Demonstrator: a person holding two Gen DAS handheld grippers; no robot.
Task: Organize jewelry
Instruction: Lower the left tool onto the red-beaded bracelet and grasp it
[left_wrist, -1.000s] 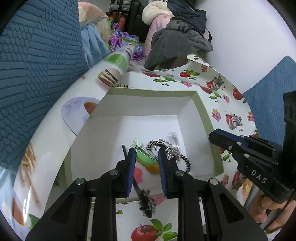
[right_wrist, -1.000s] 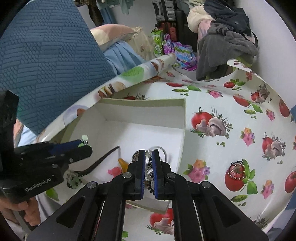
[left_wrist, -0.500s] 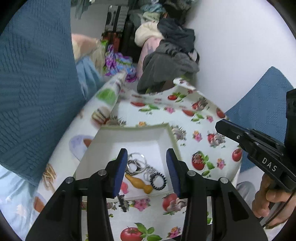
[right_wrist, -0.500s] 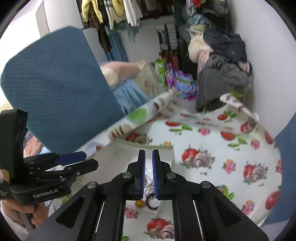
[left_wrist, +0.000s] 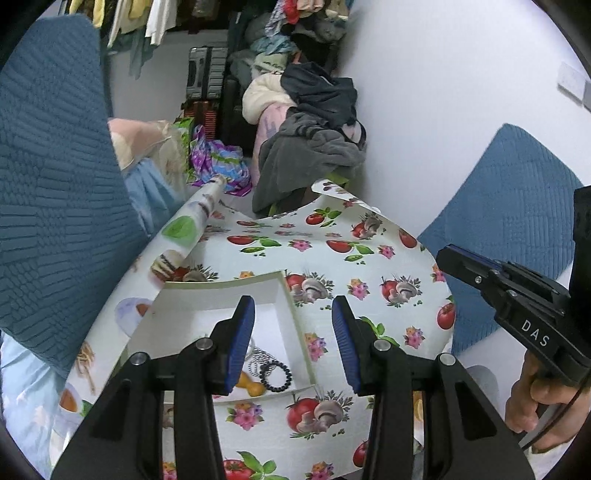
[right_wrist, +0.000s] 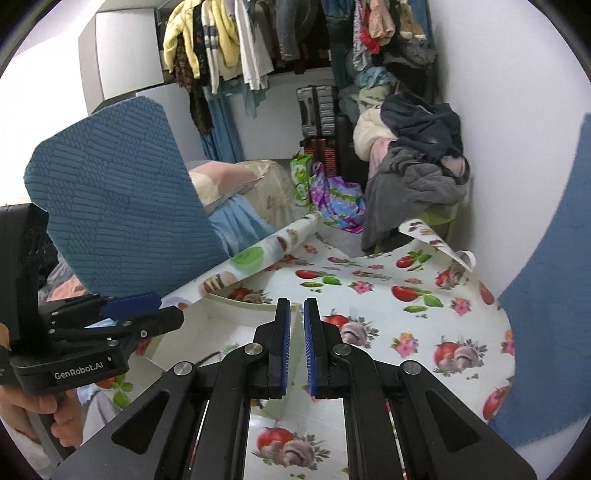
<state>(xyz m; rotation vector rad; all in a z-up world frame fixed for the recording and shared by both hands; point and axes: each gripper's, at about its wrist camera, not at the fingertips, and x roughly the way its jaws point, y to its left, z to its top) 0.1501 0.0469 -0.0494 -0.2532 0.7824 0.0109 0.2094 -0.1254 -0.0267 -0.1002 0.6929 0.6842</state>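
The tablecloth (left_wrist: 369, 266) was white, printed with red tomatoes, grey-brown mushrooms, green leaves and pink flowers. At lower left of the left wrist view, the box (left_wrist: 295, 332) was white inside with a pale green rim, and held a black beaded band (left_wrist: 276, 376) and an orange piece (left_wrist: 251, 386). Both cushions (left_wrist: 48, 192) were blue with a ribbed pattern. The gripper pads (left_wrist: 243, 343) were blue on black fingers.

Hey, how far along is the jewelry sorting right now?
Looks mostly done: a black bracelet, silver rings and an orange piece lie inside the white box. Nothing is in hand: the left gripper is open and empty, the right gripper is shut on nothing. No loose jewelry shows on the tablecloth; the box has no lid on.
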